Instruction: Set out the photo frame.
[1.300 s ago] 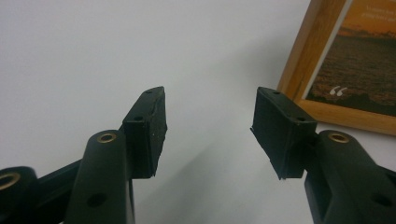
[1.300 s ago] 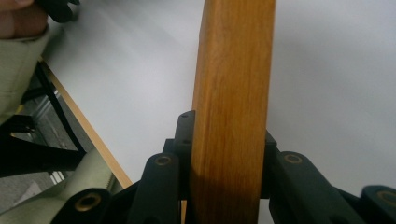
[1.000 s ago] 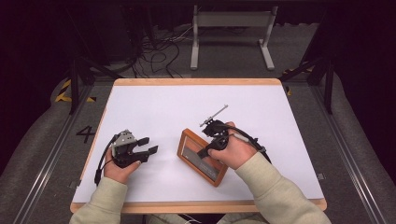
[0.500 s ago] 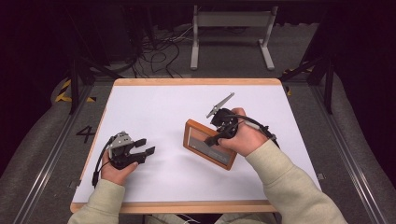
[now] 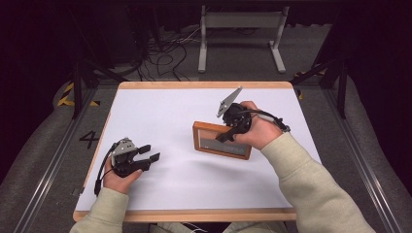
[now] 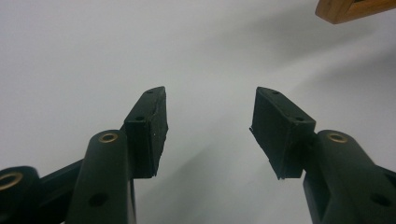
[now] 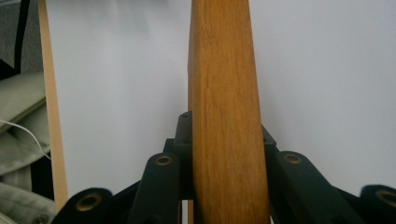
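Note:
A wooden picture frame (image 5: 221, 141) with a grey panel is held above the white table top (image 5: 160, 116), right of centre. My right gripper (image 5: 228, 135) is shut on the frame's edge; in the right gripper view the wooden edge (image 7: 226, 112) runs upright between the two jaws, which press on both sides. My left gripper (image 5: 149, 152) rests at the table's front left, held in a hand, its jaws open with nothing between them. The left gripper view has its fingertips (image 6: 152, 116) wide apart over the bare white surface, with a corner of the frame (image 6: 352, 9) at top right.
The white top has a wooden rim (image 5: 204, 85). Beyond the far edge lie dark floor, loose cables (image 5: 167, 46) and a grey metal stand (image 5: 240, 29). Metal rails (image 5: 48, 165) run along both sides of the table.
The right hand has lifted the frame and carried it toward the far right, tipping it more upright. The left gripper has stayed where it was.

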`<state>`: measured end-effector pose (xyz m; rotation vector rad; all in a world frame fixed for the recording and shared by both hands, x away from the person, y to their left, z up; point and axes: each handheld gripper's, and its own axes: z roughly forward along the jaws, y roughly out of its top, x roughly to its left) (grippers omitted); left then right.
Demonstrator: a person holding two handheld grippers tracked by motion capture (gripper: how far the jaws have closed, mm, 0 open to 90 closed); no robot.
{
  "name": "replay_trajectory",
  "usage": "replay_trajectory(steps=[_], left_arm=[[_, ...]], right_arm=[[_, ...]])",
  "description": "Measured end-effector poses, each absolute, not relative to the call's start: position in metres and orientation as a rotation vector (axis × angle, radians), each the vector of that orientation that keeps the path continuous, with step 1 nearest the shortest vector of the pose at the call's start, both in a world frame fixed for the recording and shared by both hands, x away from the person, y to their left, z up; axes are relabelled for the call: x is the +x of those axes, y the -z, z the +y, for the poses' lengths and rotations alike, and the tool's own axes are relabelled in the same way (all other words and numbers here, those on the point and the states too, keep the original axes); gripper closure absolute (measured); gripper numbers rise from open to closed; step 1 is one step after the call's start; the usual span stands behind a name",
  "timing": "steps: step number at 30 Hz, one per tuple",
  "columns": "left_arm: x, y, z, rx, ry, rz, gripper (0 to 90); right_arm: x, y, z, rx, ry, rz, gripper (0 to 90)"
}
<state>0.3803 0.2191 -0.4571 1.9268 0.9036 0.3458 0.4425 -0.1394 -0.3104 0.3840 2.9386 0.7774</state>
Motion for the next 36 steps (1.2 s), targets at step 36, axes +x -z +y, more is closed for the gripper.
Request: replay_trajectory(steps=[36], left_arm=[[0.382,0.458,0.217,1.928,-0.334,0.901,45.6]], right_arm=[[0.477,0.357,-0.133,0.057,-0.749,3.098,72.5]])
